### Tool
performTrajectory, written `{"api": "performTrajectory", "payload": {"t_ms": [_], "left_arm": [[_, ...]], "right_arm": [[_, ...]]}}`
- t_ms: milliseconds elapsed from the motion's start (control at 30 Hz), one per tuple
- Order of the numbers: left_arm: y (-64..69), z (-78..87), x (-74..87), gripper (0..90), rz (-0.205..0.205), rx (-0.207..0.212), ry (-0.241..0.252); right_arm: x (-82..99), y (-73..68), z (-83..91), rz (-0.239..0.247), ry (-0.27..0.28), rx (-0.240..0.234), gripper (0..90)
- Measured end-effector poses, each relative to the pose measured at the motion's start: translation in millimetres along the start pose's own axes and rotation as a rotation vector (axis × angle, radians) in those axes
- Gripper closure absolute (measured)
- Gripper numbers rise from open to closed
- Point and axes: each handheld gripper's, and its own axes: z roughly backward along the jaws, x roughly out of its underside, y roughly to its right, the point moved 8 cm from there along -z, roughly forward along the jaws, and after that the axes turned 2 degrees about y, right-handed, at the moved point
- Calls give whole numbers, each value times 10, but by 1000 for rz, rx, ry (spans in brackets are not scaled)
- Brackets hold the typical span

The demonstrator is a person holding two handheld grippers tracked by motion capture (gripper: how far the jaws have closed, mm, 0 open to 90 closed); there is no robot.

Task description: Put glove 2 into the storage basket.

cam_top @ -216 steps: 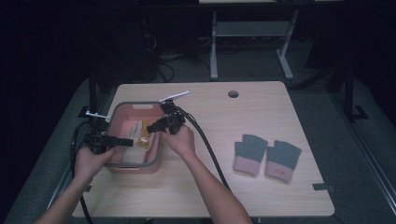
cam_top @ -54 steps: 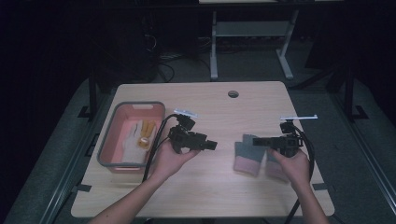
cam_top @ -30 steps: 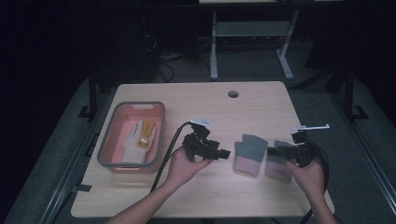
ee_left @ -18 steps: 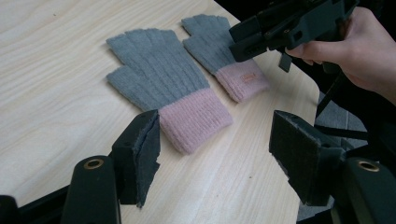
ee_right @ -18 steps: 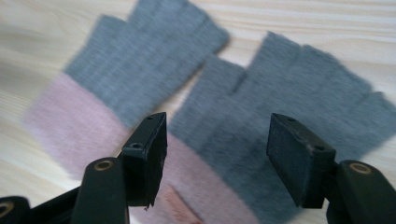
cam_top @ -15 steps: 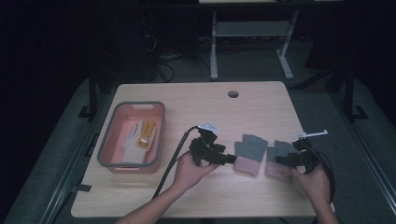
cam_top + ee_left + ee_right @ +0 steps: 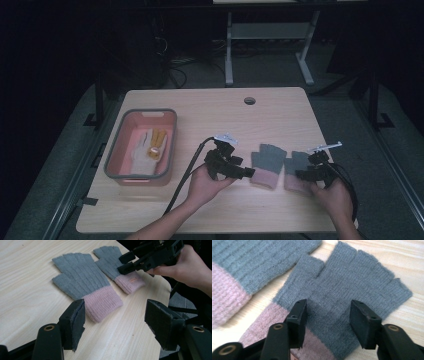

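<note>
Two grey knitted fingerless gloves with pink cuffs, flat side by side on the pale wooden tabletop [image 7: 210,107]. Left hand-held gripper [image 7: 115,325] spread wide, just short of the near glove's [image 7: 82,285] pink cuff, not touching. Right hand-held gripper [image 7: 327,315] low over the far glove [image 7: 352,290], jaws just closing, still apart. Pink plastic bin [image 7: 117,167] well off to the left.

Two gloves [image 7: 268,159] side by side, bin [image 7: 141,146] well left — table [image 7: 210,112].
</note>
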Motion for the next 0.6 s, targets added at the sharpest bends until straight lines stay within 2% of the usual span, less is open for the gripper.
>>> {"api": "performTrajectory", "payload": {"t_ms": [233, 467, 600], "left_arm": [[10, -18, 28, 328, -3, 2, -6], [14, -21, 27, 329, -5, 1, -5], [8, -14, 24, 329, -3, -2, -1]], "right_arm": [[-11, -23, -6, 13, -11, 24, 565], [-36, -43, -8, 17, -30, 29, 744], [-47, -41, -1, -3, -39, 24, 783]]}}
